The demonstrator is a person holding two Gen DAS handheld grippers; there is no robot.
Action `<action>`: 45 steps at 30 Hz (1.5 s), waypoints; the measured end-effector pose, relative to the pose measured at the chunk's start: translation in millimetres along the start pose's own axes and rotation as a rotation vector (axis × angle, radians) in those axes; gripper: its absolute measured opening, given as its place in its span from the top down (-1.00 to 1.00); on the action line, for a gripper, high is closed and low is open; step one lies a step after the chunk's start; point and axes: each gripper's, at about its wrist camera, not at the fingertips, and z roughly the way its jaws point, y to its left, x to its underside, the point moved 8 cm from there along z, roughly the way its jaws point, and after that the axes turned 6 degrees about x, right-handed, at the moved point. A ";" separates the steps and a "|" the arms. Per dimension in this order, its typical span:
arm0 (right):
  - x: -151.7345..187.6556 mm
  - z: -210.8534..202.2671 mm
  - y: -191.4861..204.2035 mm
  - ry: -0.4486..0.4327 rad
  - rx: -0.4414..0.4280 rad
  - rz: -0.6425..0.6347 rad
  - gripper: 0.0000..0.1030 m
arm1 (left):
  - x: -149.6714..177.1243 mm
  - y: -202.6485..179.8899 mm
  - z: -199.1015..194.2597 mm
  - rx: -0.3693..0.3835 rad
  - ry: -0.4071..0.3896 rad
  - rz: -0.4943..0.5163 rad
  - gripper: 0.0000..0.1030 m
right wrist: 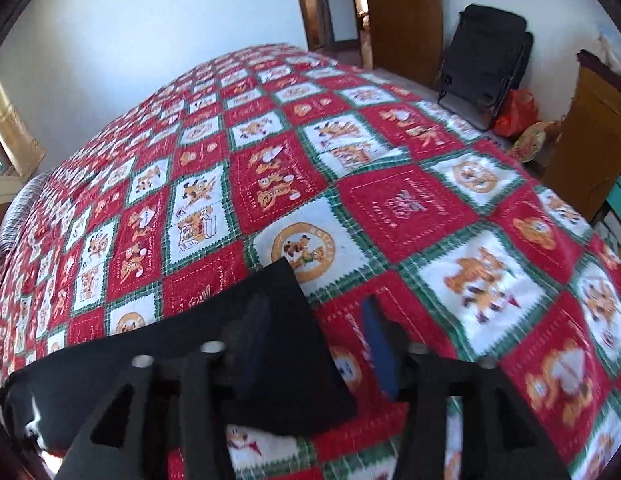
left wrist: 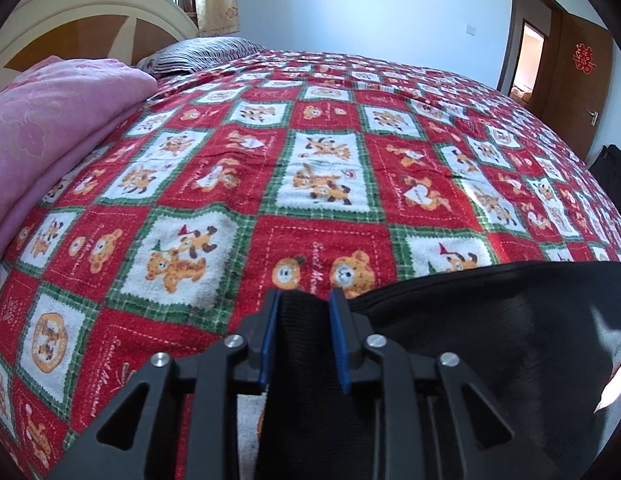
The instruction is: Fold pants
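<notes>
- The left gripper (left wrist: 304, 300) points down at a slant over the near edge of the bed; its blue pads (left wrist: 269, 340) stand close on either side of a band of the black pants (left wrist: 490, 320), which fills the gap between them; whether they press on it I cannot tell
- From that band the pants spread away to the right across the bedspread (left wrist: 310, 160), lying fairly flat with a glossy sheen at the far right
- The right gripper (right wrist: 314, 316) also tilts downward; this view is smeared with motion
- Its jaws stand well apart: the left pad (right wrist: 254, 344) lies over a corner of the pants (right wrist: 270, 320), the right pad (right wrist: 380, 348) over bare bedspread (right wrist: 390, 208), and nothing is pinched between them
- In the right wrist view the pants run from that corner off to the lower left along the bed's near edge
- Stitched script on a red square by the left gripper reads "Sweet Mem…", the rest hidden; other squares carry bears and dogs
- A folded pink quilt (left wrist: 50, 128) sits at the left by the headboard (left wrist: 90, 20)
- A red paper ornament (left wrist: 584, 58) hangs on the wooden door (left wrist: 582, 80); its character is too small to read
</notes>
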 end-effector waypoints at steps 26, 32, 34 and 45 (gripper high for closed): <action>-22.3 -21.7 34.5 -0.088 -0.046 -0.099 0.91 | -14.7 -7.1 -31.2 0.079 -0.041 0.035 0.74; -20.8 -64.7 27.3 -0.187 -0.112 -0.075 0.92 | -15.0 -2.0 -52.3 0.134 -0.102 -0.028 0.74; -15.1 -78.7 22.2 -0.213 -0.139 -0.066 0.92 | -12.2 -1.1 -59.6 0.149 -0.118 -0.038 0.74; 30.0 -143.5 -19.1 -0.312 -0.239 -0.015 0.92 | 7.5 -3.6 -108.9 0.238 -0.232 -0.037 0.74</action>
